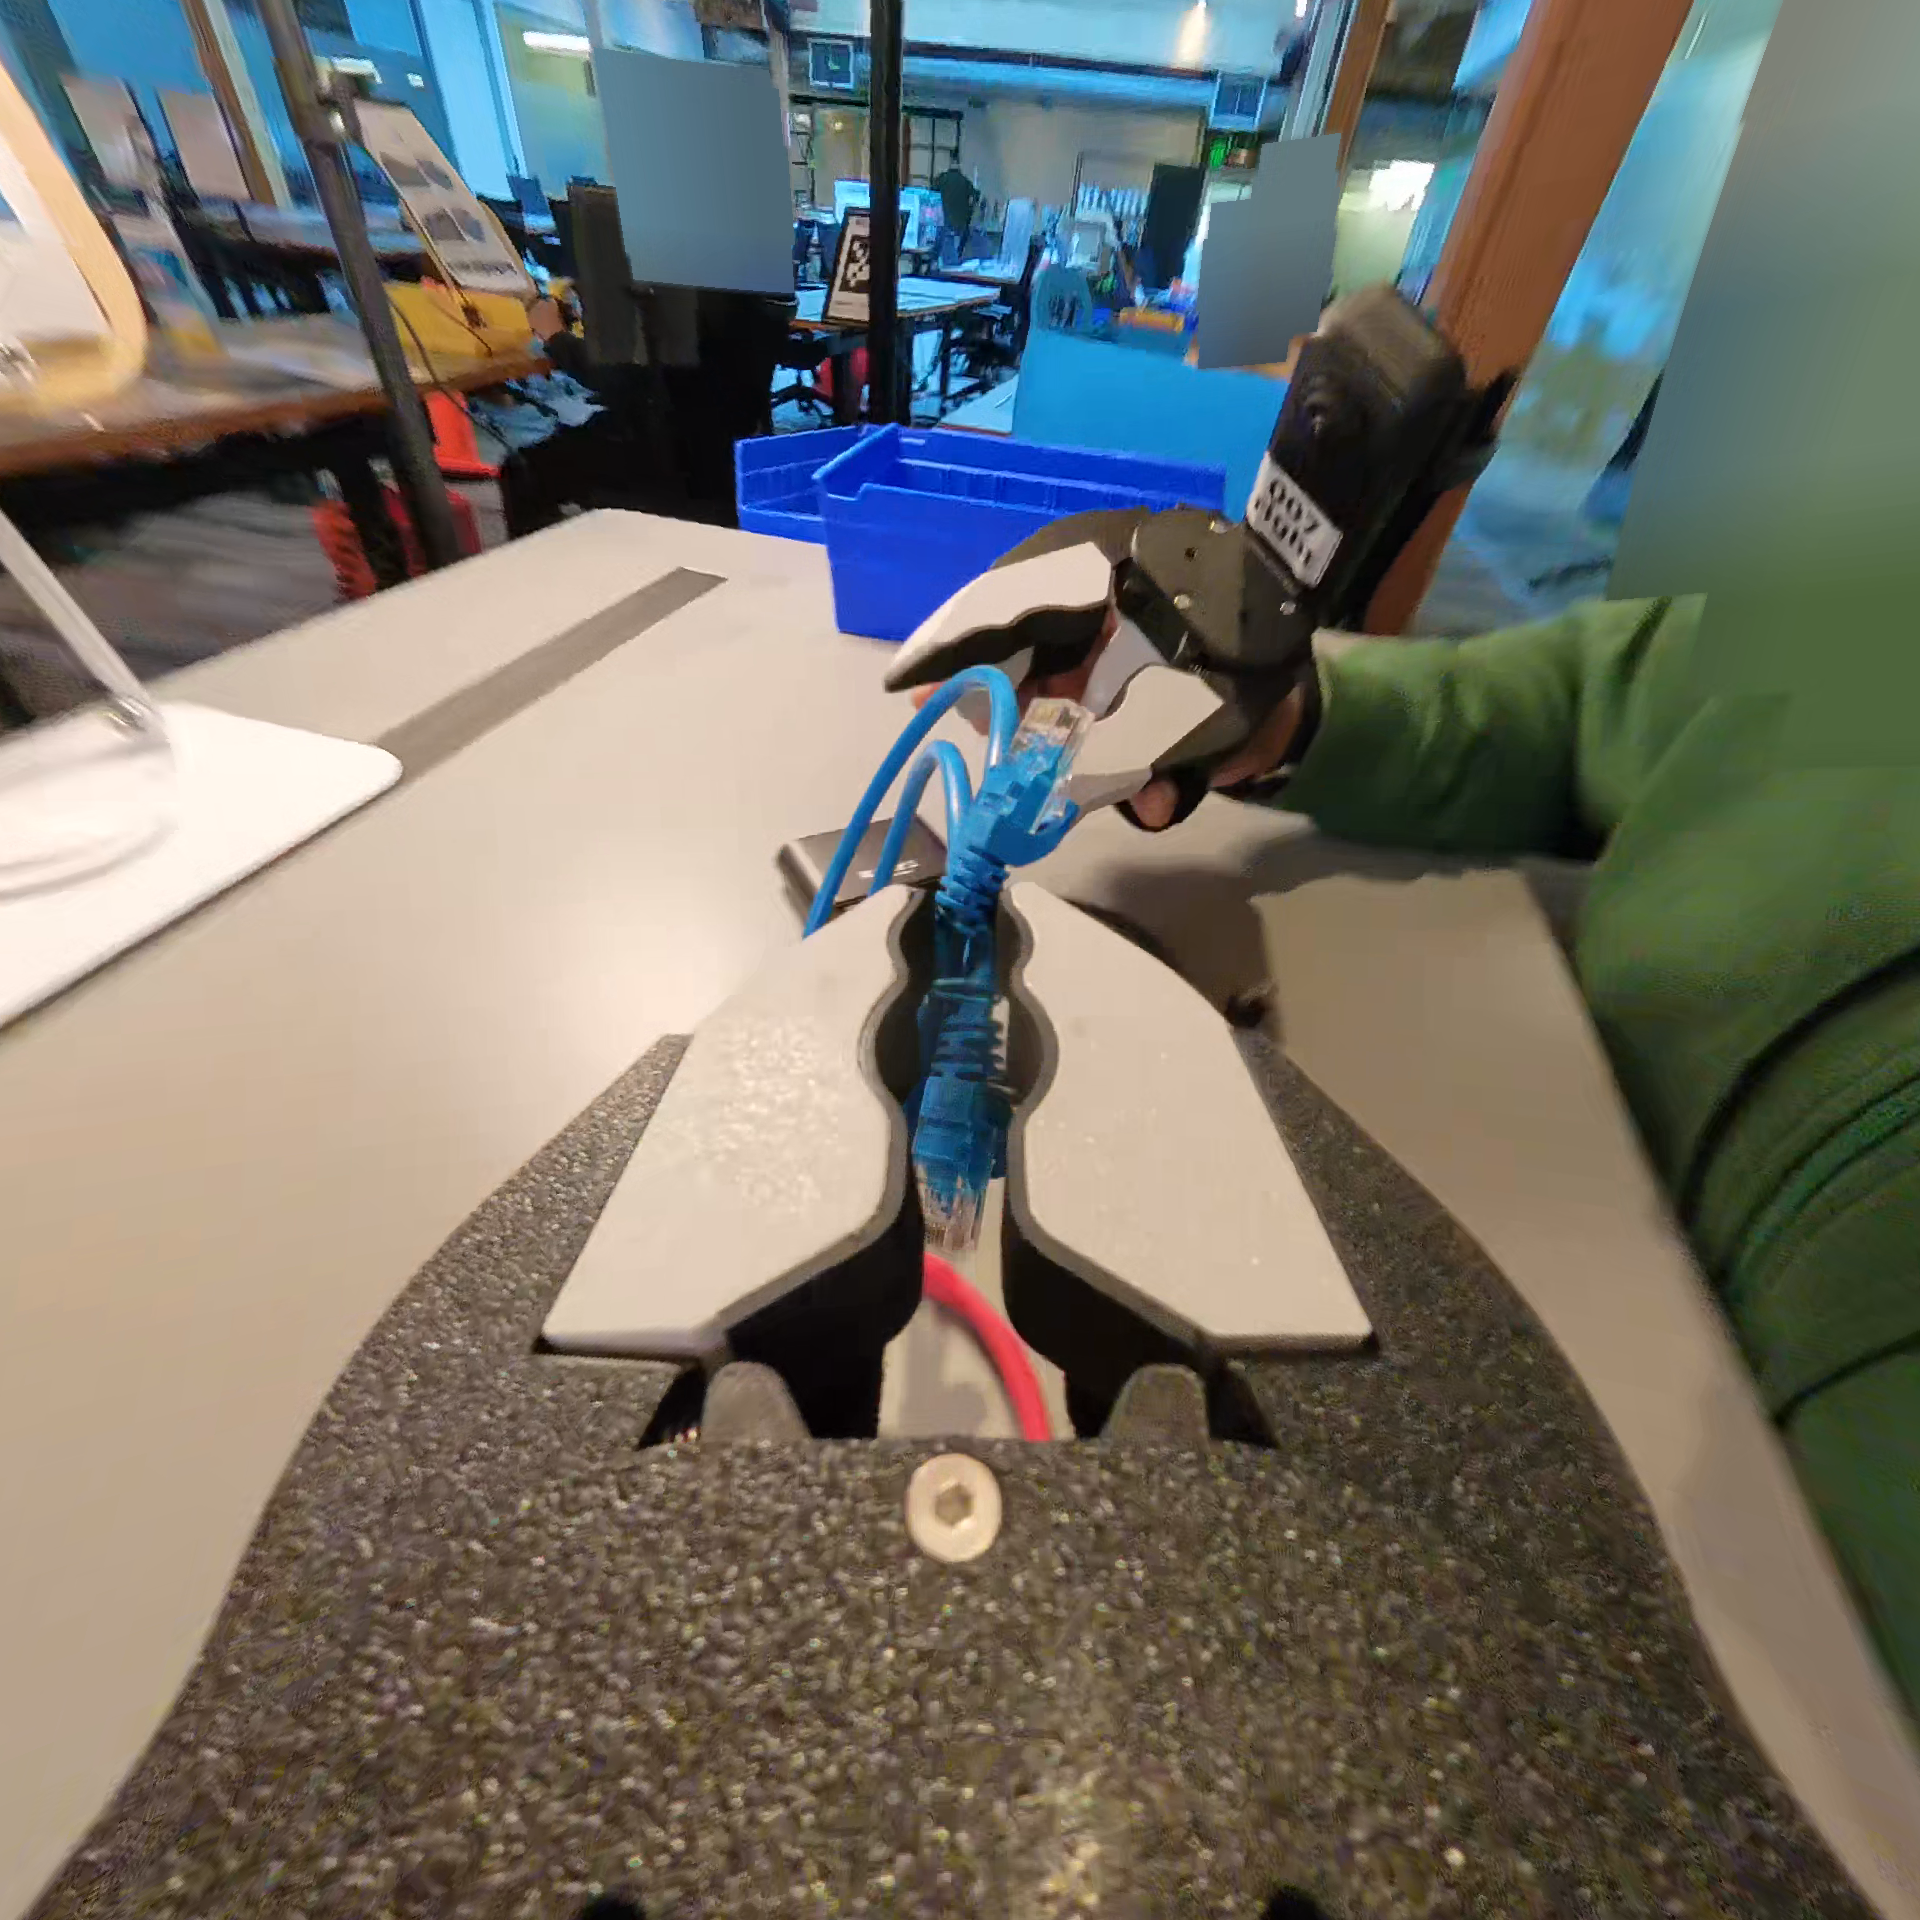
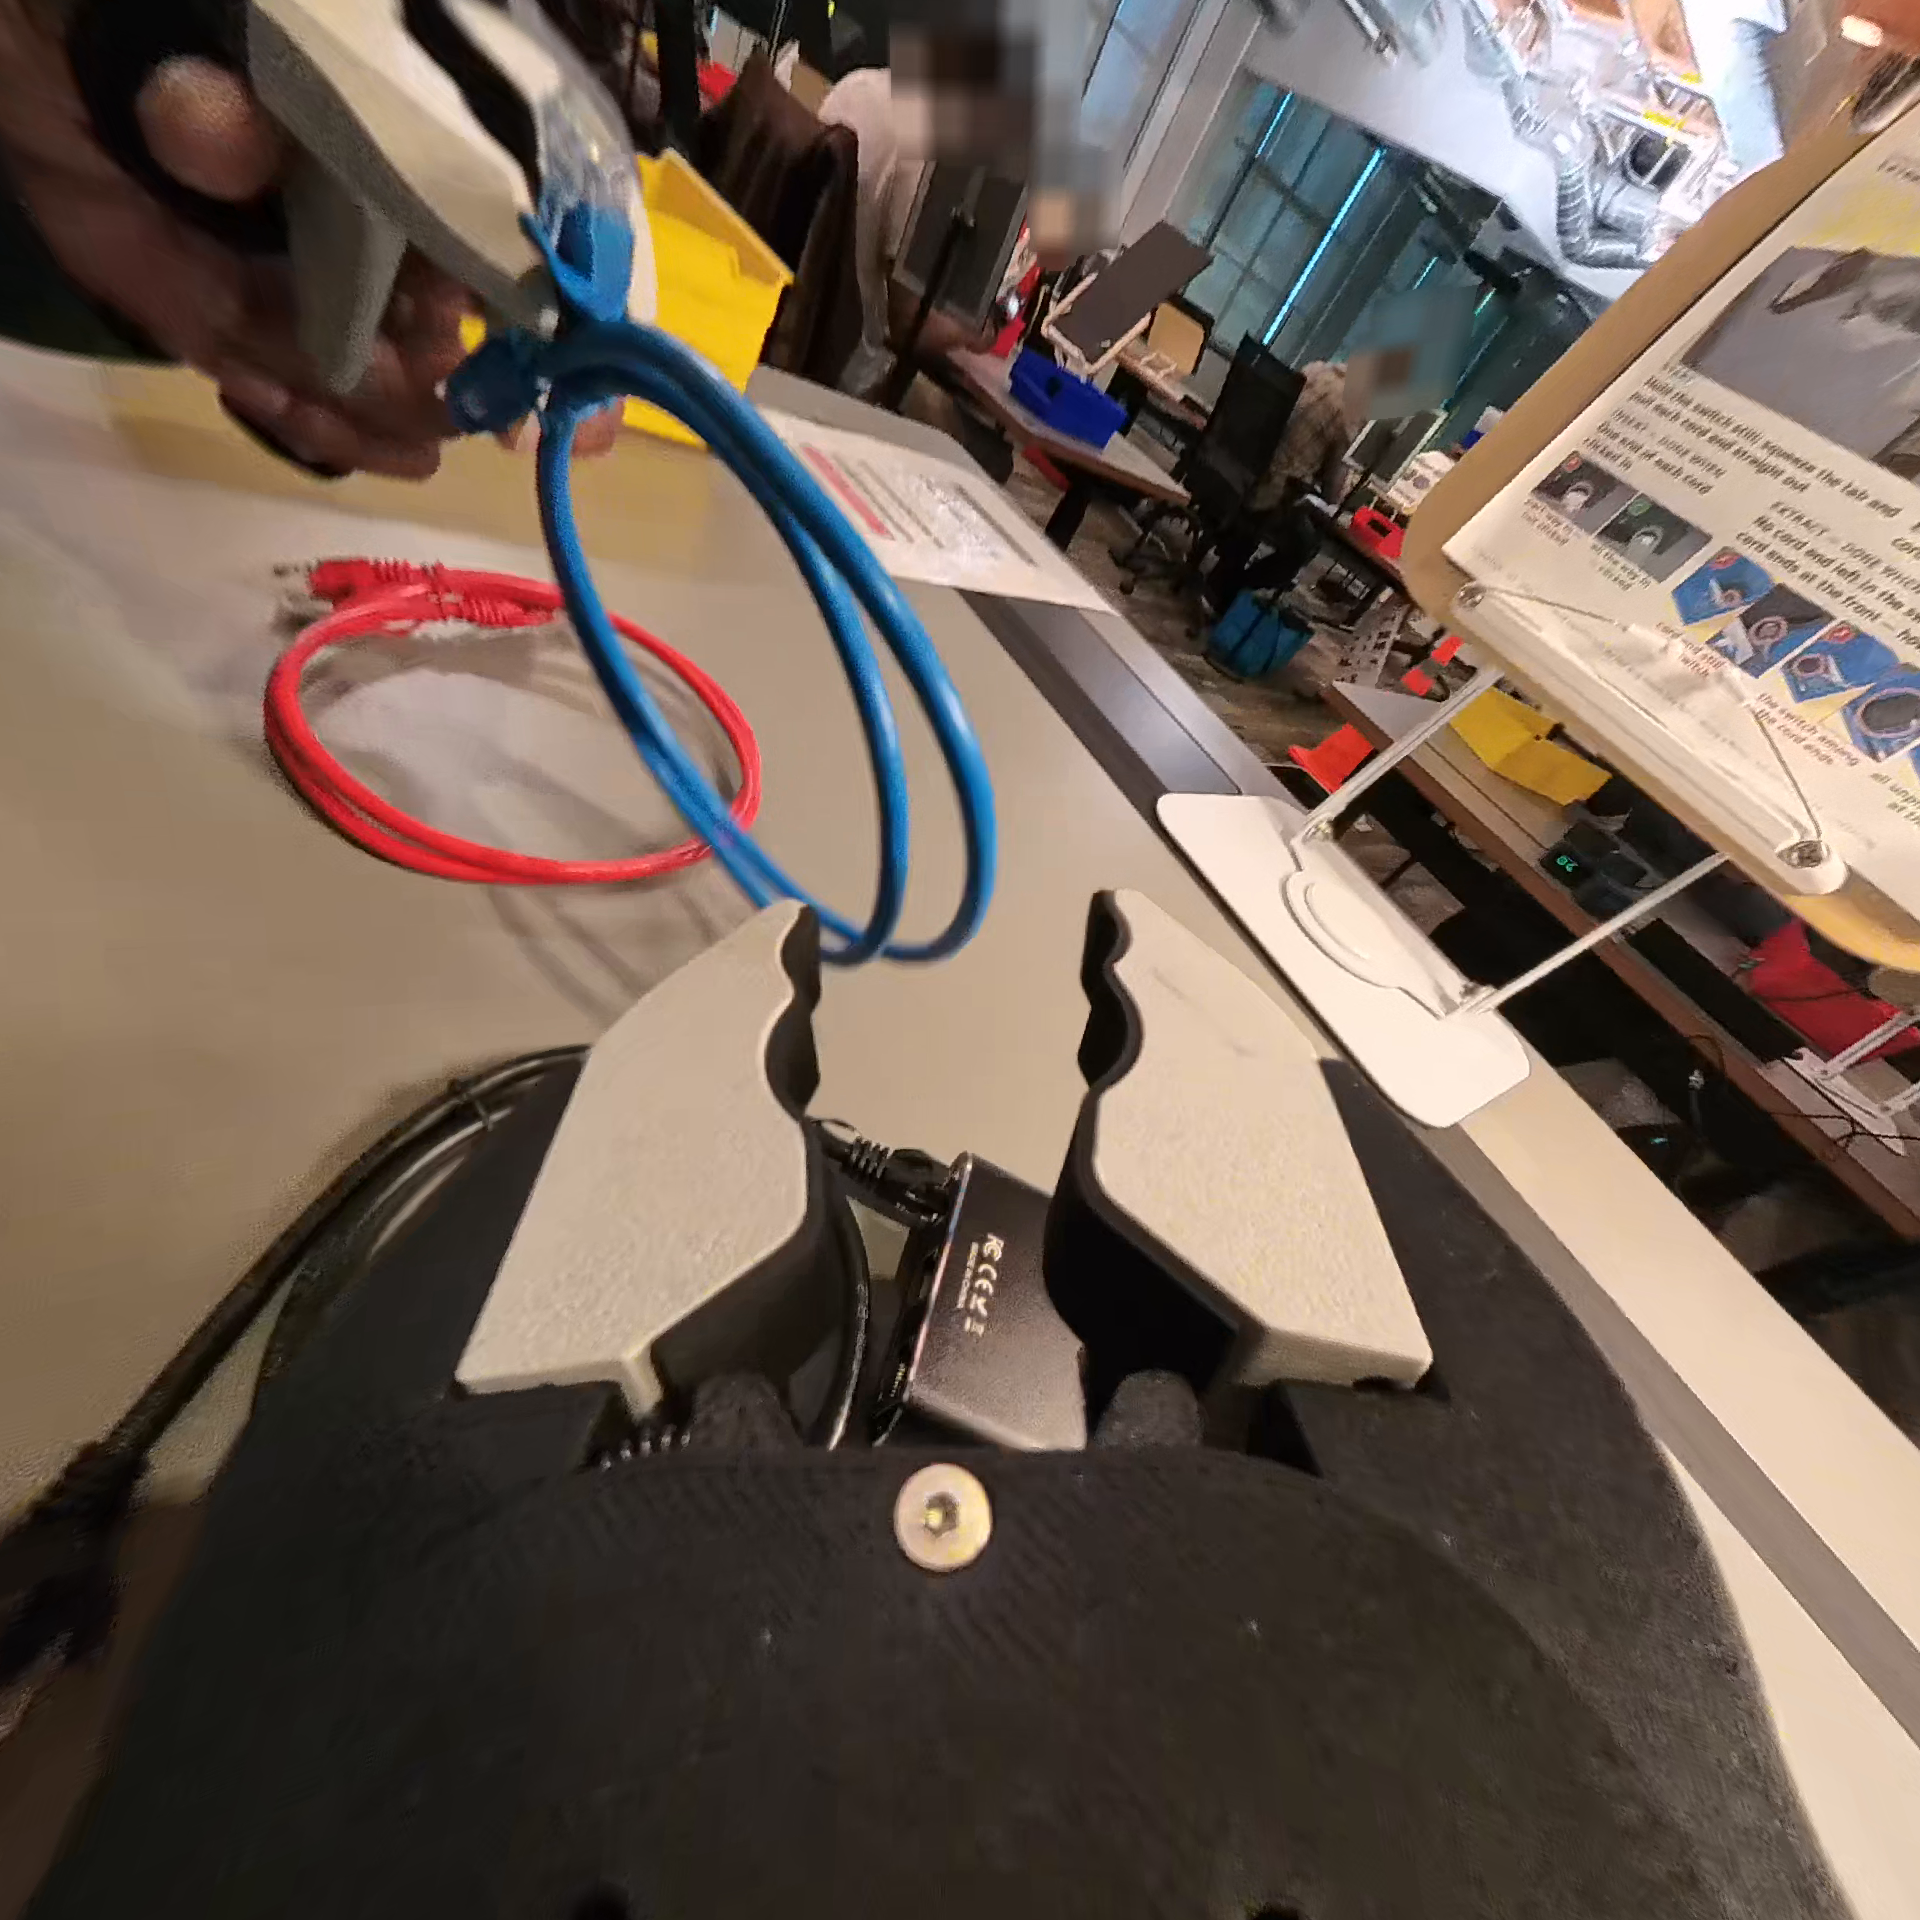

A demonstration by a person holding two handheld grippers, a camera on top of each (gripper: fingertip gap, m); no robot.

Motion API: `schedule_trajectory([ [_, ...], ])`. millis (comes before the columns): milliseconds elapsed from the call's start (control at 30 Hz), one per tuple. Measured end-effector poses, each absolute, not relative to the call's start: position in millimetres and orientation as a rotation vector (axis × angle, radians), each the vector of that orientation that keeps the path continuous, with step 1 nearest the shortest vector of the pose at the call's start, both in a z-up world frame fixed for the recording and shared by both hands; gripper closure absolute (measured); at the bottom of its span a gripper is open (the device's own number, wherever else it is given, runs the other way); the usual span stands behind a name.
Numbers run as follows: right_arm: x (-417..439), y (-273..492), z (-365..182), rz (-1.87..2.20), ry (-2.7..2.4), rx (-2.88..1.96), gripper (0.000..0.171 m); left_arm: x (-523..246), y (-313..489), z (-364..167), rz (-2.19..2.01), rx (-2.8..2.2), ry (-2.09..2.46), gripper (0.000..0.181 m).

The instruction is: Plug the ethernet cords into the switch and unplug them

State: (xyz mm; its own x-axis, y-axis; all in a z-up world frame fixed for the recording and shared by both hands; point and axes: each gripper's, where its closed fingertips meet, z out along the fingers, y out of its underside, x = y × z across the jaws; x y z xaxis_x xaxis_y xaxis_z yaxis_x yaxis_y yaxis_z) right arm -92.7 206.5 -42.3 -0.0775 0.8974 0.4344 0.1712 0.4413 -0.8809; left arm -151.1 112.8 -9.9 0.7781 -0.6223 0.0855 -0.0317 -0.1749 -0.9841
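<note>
My left gripper [image 1: 961,904] is shut on a blue ethernet cord [image 1: 961,997], gripping it near its two plug boots and holding it above the grey table [image 1: 520,935]. One clear plug [image 1: 1051,740] sticks up past the fingertips; the other points back at the camera. In the right wrist view, the left gripper [image 2: 520,239] is at upper left and the blue cord [image 2: 831,623] hangs from it in a loop. My right gripper [image 2: 951,935] is open, over the dark switch [image 2: 997,1340], which has a black cable [image 2: 883,1174] plugged in. A coiled red cord [image 2: 499,748] lies on the table.
Blue bins [image 1: 997,509] stand at the table's far edge. A white stand base [image 2: 1351,935] carries an instruction board [image 2: 1714,520] at the right. A yellow bin [image 2: 707,270] and a paper sheet [image 2: 935,509] lie beyond the red cord. A green sleeve [image 1: 1714,831] reaches in. About 12 cm separates my left fingertips from my right. About 11 cm separates my right fingertips from the dark switch [image 2: 997,1340].
</note>
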Motion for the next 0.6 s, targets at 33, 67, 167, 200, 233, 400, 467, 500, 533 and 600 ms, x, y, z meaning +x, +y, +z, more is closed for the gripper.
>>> schedule_trajectory([
  [33, -91.7, 206.5, -37.3, 0.810, -1.540, -0.971, 0.119, -148.7, 113.4, -9.7, -0.638, -1.695, 0.475, 0.170],
  [67, -90.5, 206.4, -32.4, 0.820, -1.532, -0.968, 0.118, -145.7, 113.9, -10.4, -0.708, -1.711, 0.430, 0.170],
  [167, -87.3, 199.4, -22.0, 0.835, -1.546, -0.929, 0.114, -133.7, 115.0, -10.6, -0.928, -1.726, 0.305, 0.170],
  [200, -86.8, 196.8, -20.8, 0.832, -1.559, -0.921, 0.113, -128.3, 114.2, -9.4, -1.001, -1.715, 0.282, 0.170],
  [233, -86.5, 195.2, -19.9, 0.825, -1.565, -0.918, 0.113, -122.8, 113.1, -8.1, -1.065, -1.700, 0.270, 0.170],
  [400, -84.7, 181.4, -24.1, 0.907, -1.625, -0.965, 0.151, -104.2, 112.6, -15.1, -1.216, -1.700, 0.259, 0.170],
  [467, -85.9, 182.8, -36.3, 0.931, -1.669, -1.088, 0.163, -108.1, 119.0, -25.0, -1.138, -1.743, 0.254, 0.169],
  [500, -86.7, 185.2, -43.1, 0.942, -1.678, -1.166, 0.163, -112.4, 122.6, -27.0, -1.084, -1.746, 0.247, 0.169],
  [533, -87.4, 187.9, -48.0, 0.969, -1.668, -1.249, 0.163, -117.5, 126.4, -29.3, -1.023, -1.754, 0.236, 0.168],
  [600, -87.3, 193.5, -56.1, 1.039, -1.632, -1.419, 0.164, -128.0, 133.8, -34.6, -0.889, -1.784, 0.217, 0.164],
])
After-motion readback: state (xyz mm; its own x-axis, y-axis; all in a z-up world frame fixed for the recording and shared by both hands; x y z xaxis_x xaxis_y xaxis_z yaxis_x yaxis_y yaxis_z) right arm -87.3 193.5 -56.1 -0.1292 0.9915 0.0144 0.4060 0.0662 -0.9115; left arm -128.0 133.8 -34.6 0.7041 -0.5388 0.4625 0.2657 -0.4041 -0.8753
